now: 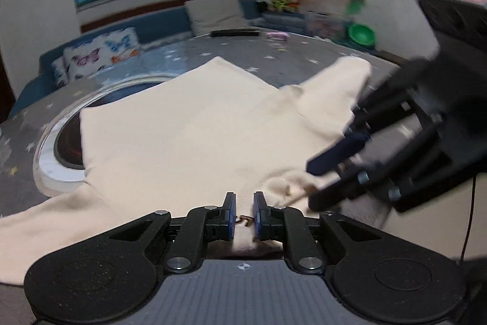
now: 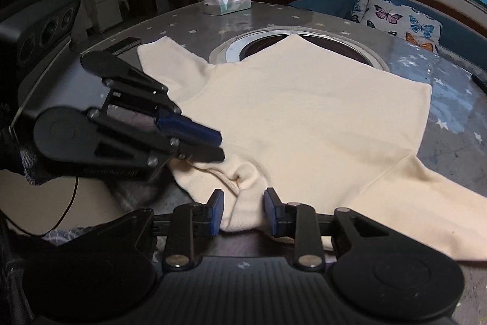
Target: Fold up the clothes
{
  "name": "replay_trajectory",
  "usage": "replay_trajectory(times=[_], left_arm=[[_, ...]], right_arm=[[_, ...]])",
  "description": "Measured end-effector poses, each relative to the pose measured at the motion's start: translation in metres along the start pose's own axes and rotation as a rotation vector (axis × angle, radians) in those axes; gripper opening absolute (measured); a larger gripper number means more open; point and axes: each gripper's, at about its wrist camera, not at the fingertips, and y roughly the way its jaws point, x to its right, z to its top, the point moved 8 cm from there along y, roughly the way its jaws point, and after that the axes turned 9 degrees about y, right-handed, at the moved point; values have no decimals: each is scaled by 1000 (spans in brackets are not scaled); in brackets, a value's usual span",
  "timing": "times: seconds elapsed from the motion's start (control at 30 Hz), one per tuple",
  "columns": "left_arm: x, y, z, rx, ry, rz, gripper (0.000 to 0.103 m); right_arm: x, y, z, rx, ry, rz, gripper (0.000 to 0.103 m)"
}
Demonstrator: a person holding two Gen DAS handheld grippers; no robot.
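Observation:
A cream sweatshirt lies spread flat on a round grey table with star print; it also shows in the right wrist view. My left gripper is shut on the garment's bunched near edge by the neck. It shows from the side in the right wrist view, fingers together on the fabric. My right gripper is open, its pads astride a raised fold of the same edge. It shows blurred in the left wrist view.
A round metal-rimmed recess sits in the table's middle, partly under the shirt. A tissue box and a dark flat device lie on the far side. A remote, butterfly cushion and sofa stand beyond.

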Motion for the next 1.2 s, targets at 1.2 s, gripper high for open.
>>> replay_trajectory(times=[1.2], left_arm=[[51, 62, 57, -29, 45, -171, 14]], right_arm=[[273, -106, -53, 283, 683, -566, 39]])
